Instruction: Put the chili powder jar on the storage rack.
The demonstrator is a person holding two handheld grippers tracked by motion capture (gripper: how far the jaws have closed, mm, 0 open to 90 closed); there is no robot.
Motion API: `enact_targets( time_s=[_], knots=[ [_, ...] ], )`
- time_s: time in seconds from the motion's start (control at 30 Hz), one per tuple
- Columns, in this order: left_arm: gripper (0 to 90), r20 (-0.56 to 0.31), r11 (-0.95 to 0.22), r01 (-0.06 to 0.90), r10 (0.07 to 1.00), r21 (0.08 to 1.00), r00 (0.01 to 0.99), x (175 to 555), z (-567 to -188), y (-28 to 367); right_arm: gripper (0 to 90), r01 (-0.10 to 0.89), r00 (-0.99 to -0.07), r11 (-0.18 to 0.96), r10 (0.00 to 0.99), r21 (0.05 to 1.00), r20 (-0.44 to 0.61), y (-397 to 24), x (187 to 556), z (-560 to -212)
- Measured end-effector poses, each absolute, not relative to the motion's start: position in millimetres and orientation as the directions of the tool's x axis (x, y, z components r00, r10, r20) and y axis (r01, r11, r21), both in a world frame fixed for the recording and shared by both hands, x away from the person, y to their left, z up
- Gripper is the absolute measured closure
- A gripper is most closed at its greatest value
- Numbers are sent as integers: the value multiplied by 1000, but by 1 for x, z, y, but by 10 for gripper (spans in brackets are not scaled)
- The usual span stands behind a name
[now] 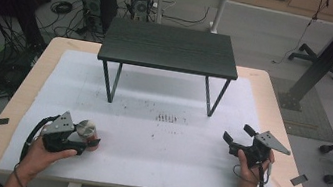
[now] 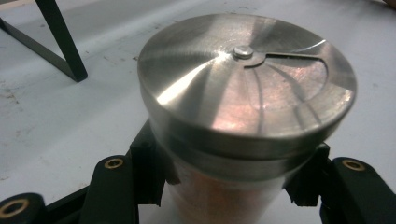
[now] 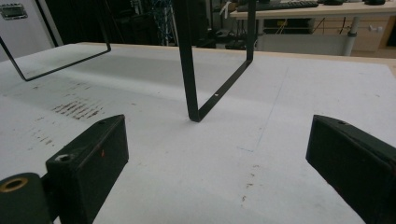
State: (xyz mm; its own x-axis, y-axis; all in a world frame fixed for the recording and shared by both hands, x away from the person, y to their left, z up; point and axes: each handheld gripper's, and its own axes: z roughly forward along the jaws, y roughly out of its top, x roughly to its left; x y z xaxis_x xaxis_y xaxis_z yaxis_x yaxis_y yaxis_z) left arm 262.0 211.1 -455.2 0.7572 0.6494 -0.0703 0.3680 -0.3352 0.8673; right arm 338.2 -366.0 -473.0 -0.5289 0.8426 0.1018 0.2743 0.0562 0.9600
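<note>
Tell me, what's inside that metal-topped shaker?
The shaker looks reddish-orange through its clear body below the steel lid, likely a spice. The lid and the left gripper clamped on it cover the rest.

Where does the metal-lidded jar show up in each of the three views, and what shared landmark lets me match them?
High view: the jar sits lower left on the white mat, clamped in the left tongs.
Left gripper view: the jar is centre frame, lid toward the camera, a black jaw pressed on each side.
Right gripper view: not in it; the right tongs stand open over the mat.
Shared landmark: the black shelf's leg.
</note>
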Motion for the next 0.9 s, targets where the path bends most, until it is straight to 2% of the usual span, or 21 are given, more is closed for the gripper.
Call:
enact_targets(
  time_s=[0.9],
  knots=[
    [428,-66,-335,364,650,869,757,261,-456,211,57,274,-529,58,843,960,100,-366,338,-473]
  ],
)
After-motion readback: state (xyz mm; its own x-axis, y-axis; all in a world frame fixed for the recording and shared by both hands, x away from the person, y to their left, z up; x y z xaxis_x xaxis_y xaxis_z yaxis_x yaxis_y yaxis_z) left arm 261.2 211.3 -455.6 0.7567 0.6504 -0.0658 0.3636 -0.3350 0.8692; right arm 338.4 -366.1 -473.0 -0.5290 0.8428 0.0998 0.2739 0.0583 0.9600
